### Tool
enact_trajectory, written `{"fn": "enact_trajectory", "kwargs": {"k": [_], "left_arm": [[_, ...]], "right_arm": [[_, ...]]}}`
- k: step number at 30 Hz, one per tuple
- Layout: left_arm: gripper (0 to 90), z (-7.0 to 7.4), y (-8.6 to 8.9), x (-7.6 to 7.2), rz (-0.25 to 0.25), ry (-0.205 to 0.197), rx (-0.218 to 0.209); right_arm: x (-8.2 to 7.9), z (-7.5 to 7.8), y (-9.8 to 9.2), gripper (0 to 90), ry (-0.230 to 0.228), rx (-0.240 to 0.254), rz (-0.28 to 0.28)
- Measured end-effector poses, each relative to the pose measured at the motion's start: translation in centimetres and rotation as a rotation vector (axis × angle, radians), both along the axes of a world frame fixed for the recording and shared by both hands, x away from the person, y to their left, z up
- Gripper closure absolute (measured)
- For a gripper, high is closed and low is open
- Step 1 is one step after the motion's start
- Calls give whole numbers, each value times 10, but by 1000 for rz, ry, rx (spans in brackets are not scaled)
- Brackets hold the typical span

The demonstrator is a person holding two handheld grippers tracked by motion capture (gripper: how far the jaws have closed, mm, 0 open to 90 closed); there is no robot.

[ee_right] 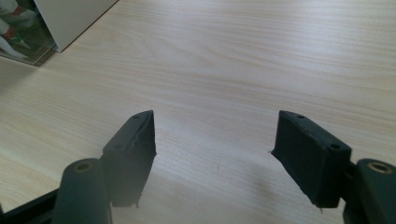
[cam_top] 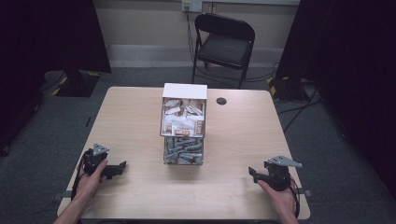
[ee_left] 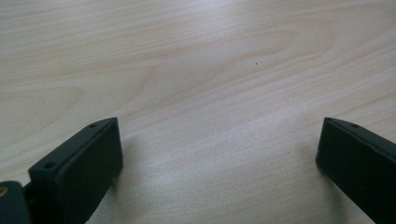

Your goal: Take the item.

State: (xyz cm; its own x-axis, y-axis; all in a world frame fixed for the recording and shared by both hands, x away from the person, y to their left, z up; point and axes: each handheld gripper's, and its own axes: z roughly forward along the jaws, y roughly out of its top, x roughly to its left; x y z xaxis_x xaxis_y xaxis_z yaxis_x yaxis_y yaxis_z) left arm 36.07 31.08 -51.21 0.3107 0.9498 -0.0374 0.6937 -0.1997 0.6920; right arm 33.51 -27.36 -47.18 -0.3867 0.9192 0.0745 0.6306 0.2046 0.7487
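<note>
A pale wood-grain desk carried a clear 2-tier plastic box with a white top at its centre, the upper tier stuffed with white sachets, the lower with grey-green packets. A small black round disc lay at 1 o'clock from the box, just apart. The left gripper rested at 8 o'clock, held by the left hand, its jaws spread over bare wood. The right gripper sat at 4 o'clock in the right hand, jaws likewise spread, pinching nothing. A black folding chair stood beyond the desk at 12 o'clock.
</note>
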Motion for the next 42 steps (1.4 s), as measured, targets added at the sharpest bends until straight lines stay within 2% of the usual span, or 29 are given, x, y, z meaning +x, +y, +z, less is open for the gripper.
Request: {"fn": "enact_trajectory", "kwargs": {"k": [3,8,11,12,16,17,18,21,22,27,29,32,36,42], "left_arm": [[1,0,0,0,-2,1,5],[1,0,0,0,1,0,1],[1,0,0,0,1,-1,1],[1,0,0,0,-1,1,5],[1,0,0,0,-1,1,5],[0,0,0,1,-7,3,-1],[0,0,0,1,-7,3,-1],[0,0,1,1,-13,4,4],[0,0,1,1,-11,2,-1],[0,0,0,1,-9,2,-1],[0,0,0,1,-9,3,0],[1,0,0,1,-9,1,1],[1,0,0,1,-8,1,4],[1,0,0,1,-8,0,1]], "right_arm": [[-1,4,2,312,-7,-3,16],[-4,15,9,365,-26,53,66],[-5,18,14,379,-33,68,87],[-6,22,18,403,-36,77,112],[-8,27,25,432,-43,91,154],[-10,30,30,442,-31,103,185],[-10,30,30,442,-31,103,185],[-12,34,37,448,-27,98,230],[-13,37,43,444,-28,103,256],[-13,47,59,460,-43,114,313],[-12,50,63,462,-47,117,321],[-9,56,80,490,-59,113,371],[-5,57,103,513,-51,124,427],[1,59,124,559,-54,150,478]]}}
